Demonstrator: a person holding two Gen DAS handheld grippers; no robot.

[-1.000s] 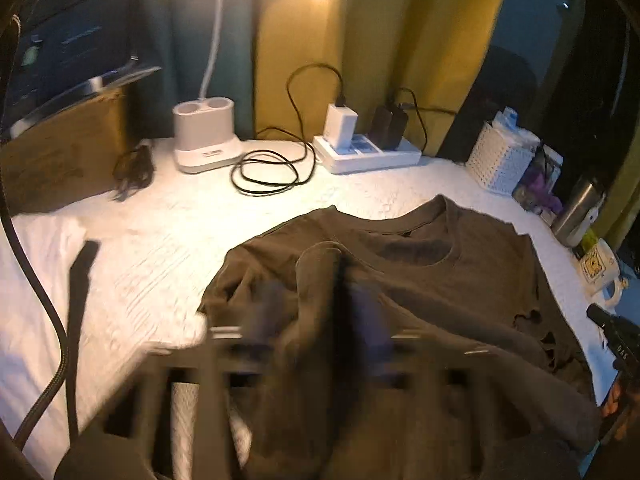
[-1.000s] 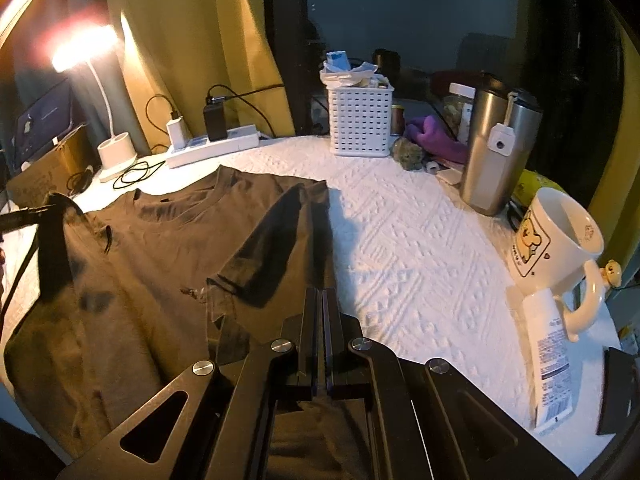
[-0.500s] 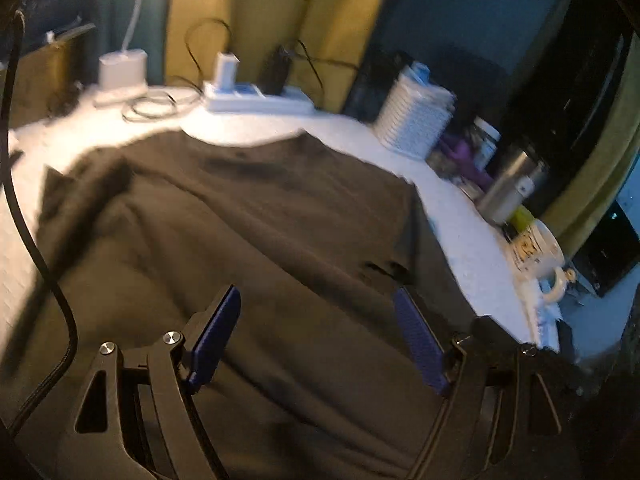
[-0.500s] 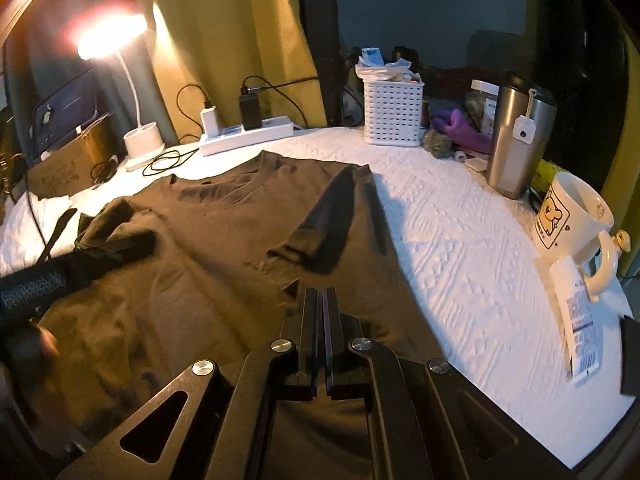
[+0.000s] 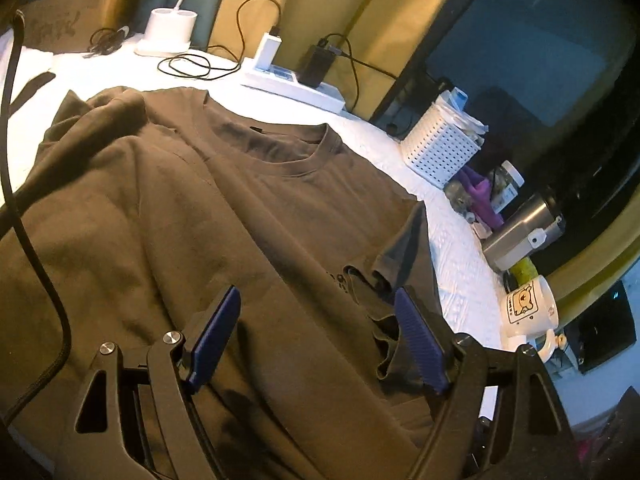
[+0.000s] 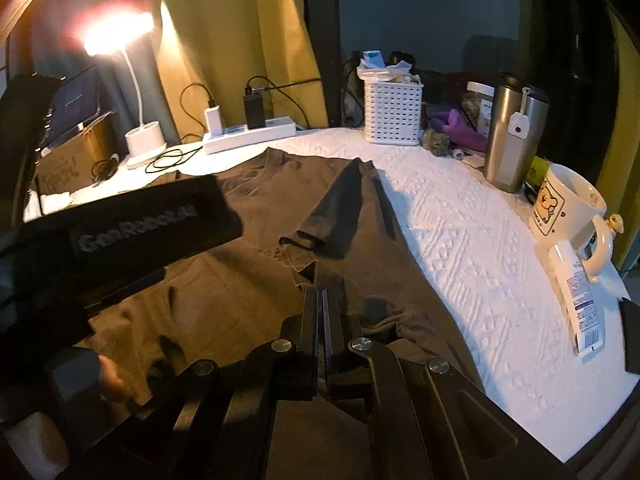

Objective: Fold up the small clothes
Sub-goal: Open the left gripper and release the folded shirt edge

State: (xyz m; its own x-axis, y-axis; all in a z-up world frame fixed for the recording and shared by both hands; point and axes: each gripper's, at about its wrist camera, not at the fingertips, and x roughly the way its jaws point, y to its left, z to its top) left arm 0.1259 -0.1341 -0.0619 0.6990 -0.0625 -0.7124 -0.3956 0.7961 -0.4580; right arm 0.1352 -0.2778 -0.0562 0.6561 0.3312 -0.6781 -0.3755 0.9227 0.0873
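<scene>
Your left gripper [image 5: 316,334] is wide open above the brown T-shirt [image 5: 224,216], with its two blue pads [image 5: 420,344] far from each other and nothing between them; the shirt cloth lies under them. Your right gripper [image 6: 321,308] has its fingers pressed together over the lower part of the T-shirt, but you cannot tell from this view if a bit of cloth is caught between them. The T-shirt lies spread on the white textured cover [image 6: 472,240], its collar toward the white power strip [image 6: 250,136] and one sleeve [image 6: 340,208] folded inward onto the body. On the side of the T-shirt toward the steel tumbler [image 6: 514,136] the cover is bare, and beyond it stand a white perforated basket [image 6: 393,110] and a mug with a bear picture [image 6: 568,206]. A white tube [image 6: 580,300] lies just beside the mug. The lit desk lamp [image 6: 140,92] stands behind the T-shirt, near the power strip.
</scene>
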